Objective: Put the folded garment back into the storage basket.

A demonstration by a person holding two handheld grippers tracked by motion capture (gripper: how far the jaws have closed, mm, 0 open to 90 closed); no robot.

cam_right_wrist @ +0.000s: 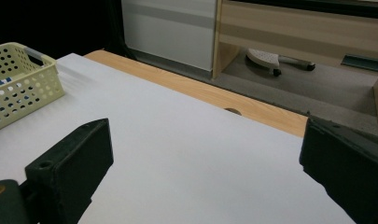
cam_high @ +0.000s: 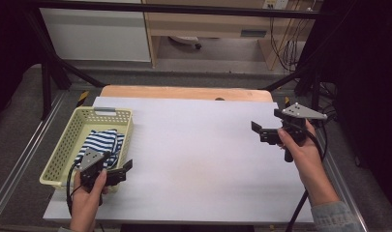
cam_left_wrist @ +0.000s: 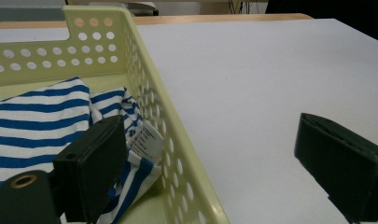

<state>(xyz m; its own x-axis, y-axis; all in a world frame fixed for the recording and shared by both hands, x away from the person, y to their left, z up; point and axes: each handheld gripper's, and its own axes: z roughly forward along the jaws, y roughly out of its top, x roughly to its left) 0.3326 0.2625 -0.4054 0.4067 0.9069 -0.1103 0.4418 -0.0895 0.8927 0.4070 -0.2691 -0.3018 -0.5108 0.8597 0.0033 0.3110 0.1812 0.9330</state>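
pale yellow perforated plastic basket (cam_high: 67,145) sits at table's left edge, holding a crumpled blue-and-white striped cloth garment (cam_high: 100,143) w/ white care label (cam_left_wrist: 144,140). left gripper (cam_high: 122,170) hovers at basket's near right corner, jaws wide apart, one over the garment, other outside the wall; nothing gripped. white table sheet (cam_high: 198,154) bare at centre. right gripper (cam_high: 257,130) held above table's right side, jaws spread, empty. judgement: reach/pre-grasp stage; next move calls for bringing both left jaws inside the wall, then closing on the cloth.
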